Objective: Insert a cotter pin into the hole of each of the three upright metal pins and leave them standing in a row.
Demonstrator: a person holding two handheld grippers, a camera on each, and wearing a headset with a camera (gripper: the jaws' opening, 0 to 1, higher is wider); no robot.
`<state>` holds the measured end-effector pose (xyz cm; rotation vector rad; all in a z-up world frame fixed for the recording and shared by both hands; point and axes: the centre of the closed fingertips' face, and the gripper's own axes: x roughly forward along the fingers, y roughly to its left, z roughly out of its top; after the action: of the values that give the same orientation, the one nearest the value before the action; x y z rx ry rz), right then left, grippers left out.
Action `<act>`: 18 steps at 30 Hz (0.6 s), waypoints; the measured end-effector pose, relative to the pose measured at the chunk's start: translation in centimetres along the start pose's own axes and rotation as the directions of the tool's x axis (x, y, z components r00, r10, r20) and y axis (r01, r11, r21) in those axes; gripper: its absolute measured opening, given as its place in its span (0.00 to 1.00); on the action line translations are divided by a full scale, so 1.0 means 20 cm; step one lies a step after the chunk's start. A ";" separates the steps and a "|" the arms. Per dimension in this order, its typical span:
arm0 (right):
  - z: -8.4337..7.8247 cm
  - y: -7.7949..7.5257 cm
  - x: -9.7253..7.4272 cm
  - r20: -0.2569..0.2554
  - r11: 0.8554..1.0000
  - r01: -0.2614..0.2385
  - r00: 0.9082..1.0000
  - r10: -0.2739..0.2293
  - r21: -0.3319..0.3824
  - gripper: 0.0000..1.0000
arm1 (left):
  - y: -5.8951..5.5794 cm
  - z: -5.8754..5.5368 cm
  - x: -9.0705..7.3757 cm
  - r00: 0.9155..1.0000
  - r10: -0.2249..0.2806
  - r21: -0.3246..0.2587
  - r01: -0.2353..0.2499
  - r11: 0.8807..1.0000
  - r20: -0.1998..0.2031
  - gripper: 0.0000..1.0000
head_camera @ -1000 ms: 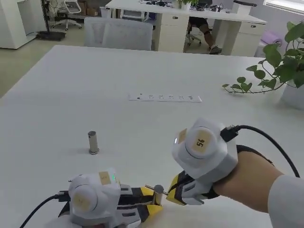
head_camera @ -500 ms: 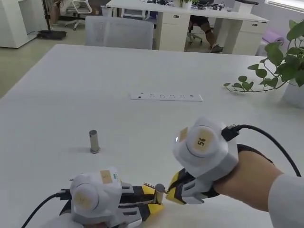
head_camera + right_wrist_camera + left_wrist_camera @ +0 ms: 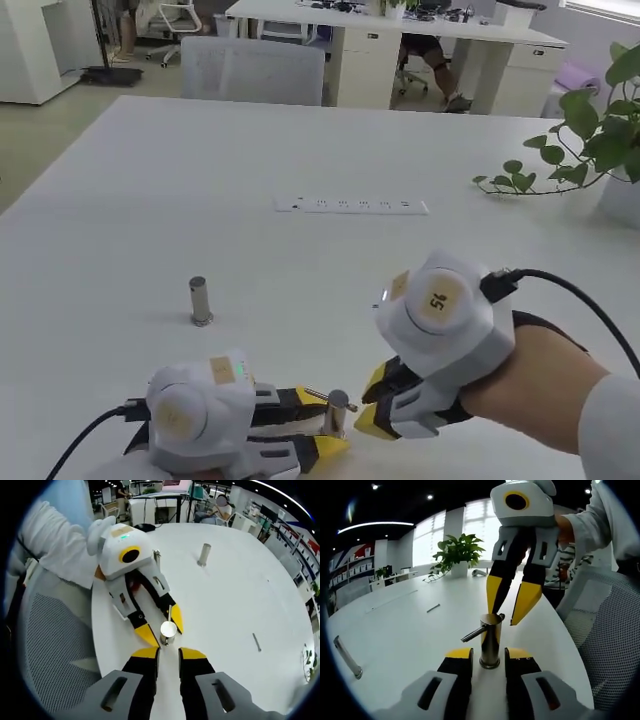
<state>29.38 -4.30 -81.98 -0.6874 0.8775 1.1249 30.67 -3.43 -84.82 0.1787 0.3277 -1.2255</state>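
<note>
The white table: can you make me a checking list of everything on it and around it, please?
Surface: white table, no spills seen.
Job's things: one metal pin stands between the jaws of the left gripper, a cotter pin through its top; a second metal pin stands alone; a loose cotter pin lies flat.
Clutter: power strip.
Grippers: left gripper straddles the pin, grip unclear; right gripper open beside it.
Cables: a black cable leaves each gripper.
Surroundings: potted plant, grey chair, desks.

This is an open office. White desks [image 3: 360, 70] and swivel chairs [image 3: 180, 15] stand behind the worktop [image 3: 150, 180], which carries a power strip [image 3: 350, 206] and a potted plant [image 3: 600, 130].
</note>
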 end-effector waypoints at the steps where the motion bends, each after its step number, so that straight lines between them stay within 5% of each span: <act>1: 0.00 0.00 0.00 0.005 1.000 0.000 1.000 0.000 0.004 0.17 | 0.00 0.01 -0.01 1.000 -0.002 -0.015 0.002 1.000 0.009 0.28; 18: -0.03 0.02 0.01 0.084 0.997 -0.023 0.996 0.018 0.068 0.25 | -0.06 0.07 -0.16 1.000 -0.014 -0.067 0.015 0.998 0.019 0.44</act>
<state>28.82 -4.49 -82.45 -0.5715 0.8499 1.1284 28.73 -1.49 -82.36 0.1070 0.3545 -1.2281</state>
